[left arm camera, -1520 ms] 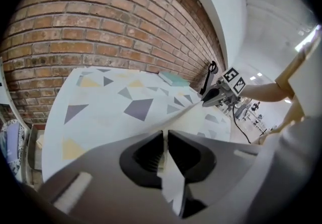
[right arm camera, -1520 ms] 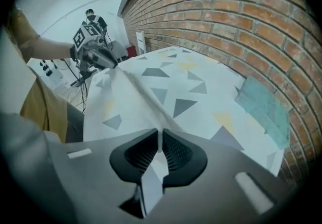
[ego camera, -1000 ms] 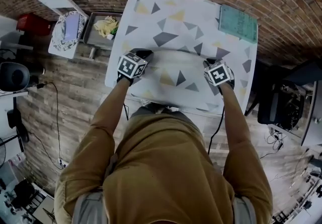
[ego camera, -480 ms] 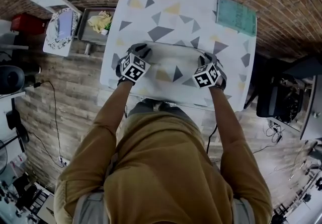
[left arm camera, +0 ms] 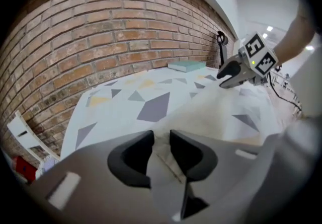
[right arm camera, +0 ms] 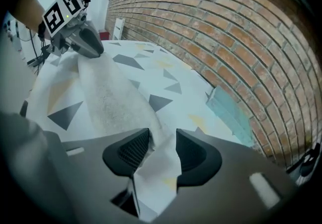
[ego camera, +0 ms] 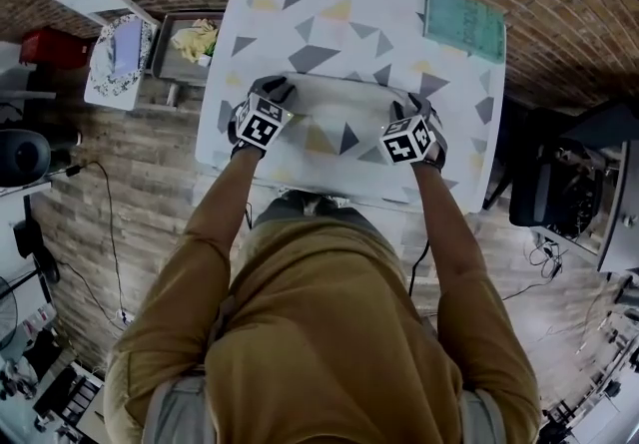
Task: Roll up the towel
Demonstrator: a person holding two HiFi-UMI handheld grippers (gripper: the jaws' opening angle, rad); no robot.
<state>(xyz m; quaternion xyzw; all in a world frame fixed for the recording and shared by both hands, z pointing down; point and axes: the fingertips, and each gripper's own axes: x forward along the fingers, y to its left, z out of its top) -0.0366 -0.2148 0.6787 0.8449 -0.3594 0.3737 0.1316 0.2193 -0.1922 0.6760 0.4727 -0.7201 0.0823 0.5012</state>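
Note:
A white towel [ego camera: 349, 33] printed with grey and yellow triangles lies spread over the table. Its near edge is folded over into a pale band [ego camera: 334, 98] that runs between my two grippers. The left gripper [ego camera: 272, 89] is shut on the band's left end, with cloth pinched between its pads [left arm camera: 161, 142]. At the band's right end, the right gripper [ego camera: 407, 109] has just been opening its jaws. The cloth still lies loosely between its pads [right arm camera: 162, 150]. Each gripper view shows the other gripper [left arm camera: 229, 73] [right arm camera: 88, 44] across the fold.
A teal flat item [ego camera: 464, 23] lies at the towel's far right corner by the brick wall. Left of the table stand a grey tray [ego camera: 195, 43] with yellow things and a white patterned stool [ego camera: 120, 53]. Dark equipment [ego camera: 549, 193] stands to the right.
Both grippers have tilted and carried the folded edge slightly farther across the towel, away from the person. The head view has shifted a little.

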